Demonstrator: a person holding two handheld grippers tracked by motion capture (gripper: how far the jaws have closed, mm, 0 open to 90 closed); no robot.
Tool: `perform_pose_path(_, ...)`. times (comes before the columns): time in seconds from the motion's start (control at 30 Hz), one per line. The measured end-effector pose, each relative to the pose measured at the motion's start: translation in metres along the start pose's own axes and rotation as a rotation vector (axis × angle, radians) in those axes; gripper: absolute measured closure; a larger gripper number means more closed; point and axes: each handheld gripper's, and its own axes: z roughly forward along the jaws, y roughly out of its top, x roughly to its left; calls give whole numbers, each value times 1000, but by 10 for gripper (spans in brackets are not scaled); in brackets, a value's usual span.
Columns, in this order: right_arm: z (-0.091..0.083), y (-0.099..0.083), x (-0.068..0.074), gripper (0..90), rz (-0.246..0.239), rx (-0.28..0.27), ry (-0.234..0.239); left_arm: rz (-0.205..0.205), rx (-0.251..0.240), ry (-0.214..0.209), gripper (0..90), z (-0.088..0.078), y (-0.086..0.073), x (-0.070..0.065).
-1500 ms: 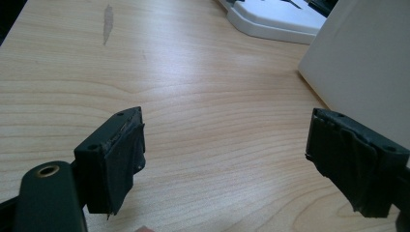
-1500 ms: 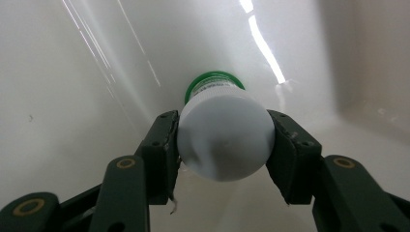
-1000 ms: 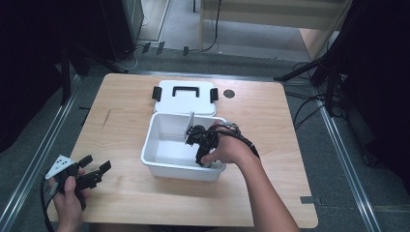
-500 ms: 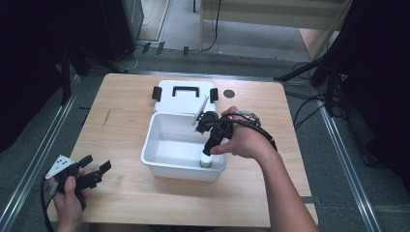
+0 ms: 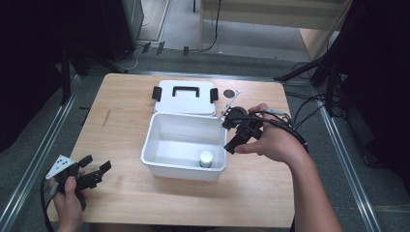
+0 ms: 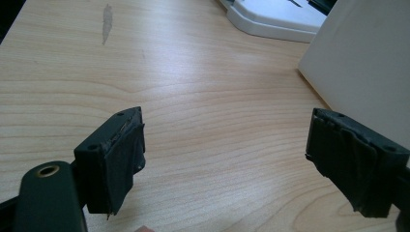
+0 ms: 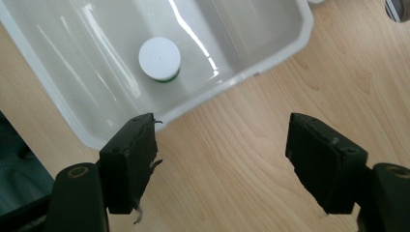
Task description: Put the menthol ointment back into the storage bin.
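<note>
A white plastic box [image 5: 159,162] stands open in the middle of the wooden table. Inside it, near the front right corner, a small white-capped container [image 5: 206,158] [image 7: 159,59] stands upright. My right gripper [image 5: 235,137] [image 7: 227,159] hovers just right of the box's right wall, open, with nothing between its jaws. The box's white lid [image 5: 184,96] with a black handle lies flat behind the box. At the table's front left corner my left gripper [image 5: 96,169] [image 6: 227,159] is open over bare wood, pointing toward the box wall [image 6: 367,63].
A dark round hole [image 5: 228,93] sits in the tabletop right of the lid. A grey scuff [image 5: 106,118] [image 6: 107,21] marks the wood at the left. Cables [image 5: 309,113] trail off the table's right side. Metal rails [image 5: 38,159] run along the floor on both sides.
My right gripper has lifted out of the box and moved right, past its right wall, leaving the white-capped container standing inside. The left gripper has stayed put.
</note>
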Motion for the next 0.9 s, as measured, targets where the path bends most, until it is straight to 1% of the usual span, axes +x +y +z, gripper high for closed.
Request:
perform_pose_path(0.03, -2, -6, -3, 276, 9, 2, -4, 1, 0, 1, 144, 0, 0, 0)
perform_pose_path(0.07, -2, -6, -3, 276, 9, 2, -4, 1, 0, 1, 144, 0, 0, 0)
perform_pose_path(0.17, -2, -15, -8, 274, 26, 5, -7, 1, -2, 2, 144, 0, 0, 0)
perform_pose_path(0.2, -1, -21, -11, 273, 40, 7, -5, 2, -2, 2, 144, 0, 0, 0)
perform_pose_path(0.23, -1, -21, -11, 273, 40, 7, -5, 3, -2, 2, 144, 0, 0, 0)
perform_pose_path(0.27, 0, -27, -13, 272, 52, 12, -4, 3, -3, 3, 144, 0, 0, -1)
perform_pose_path(0.33, 1, -29, -14, 272, 50, 14, -4, 3, -4, 4, 144, 0, 0, -1)
perform_pose_path(0.4, 4, -37, -17, 271, 67, 22, -2, 3, -3, 3, 144, 0, 0, -1)
perform_pose_path(0.43, 4, -37, -17, 271, 67, 22, -2, 3, -3, 3, 144, 0, 0, -1)
perform_pose_path(0.5, 9, -45, -21, 271, 84, 27, 4, 6, -3, 4, 144, 0, 0, 0)
perform_pose_path(0.53, 9, -45, -21, 271, 84, 27, 4, 6, 1, 2, 144, 0, 0, 0)
perform_pose_path(0.57, 13, -51, -22, 271, 102, 32, 8, 5, -1, 3, 144, 0, 0, -1)
perform_pose_path(0.6, 13, -51, -22, 271, 102, 32, 8, 5, -1, 3, 144, 0, 0, -1)
perform_pose_path(0.63, 17, -58, -24, 271, 111, 32, 16, 5, -1, 3, 144, 0, 0, -1)
perform_pose_path(0.67, 17, -58, -24, 271, 111, 32, 16, 7, 1, 3, 144, 0, 0, -1)
perform_pose_path(0.7, 21, -64, -26, 271, 123, 35, 20, 6, 1, 3, 144, 0, 0, -1)
perform_pose_path(0.87, 29, -81, -32, 272, 154, 24, 24, 7, 2, 3, 144, 0, 0, -1)
perform_pose_path(0.9, 30, -84, -33, 273, 163, 29, 23, 7, 2, 3, 144, 0, 0, -1)
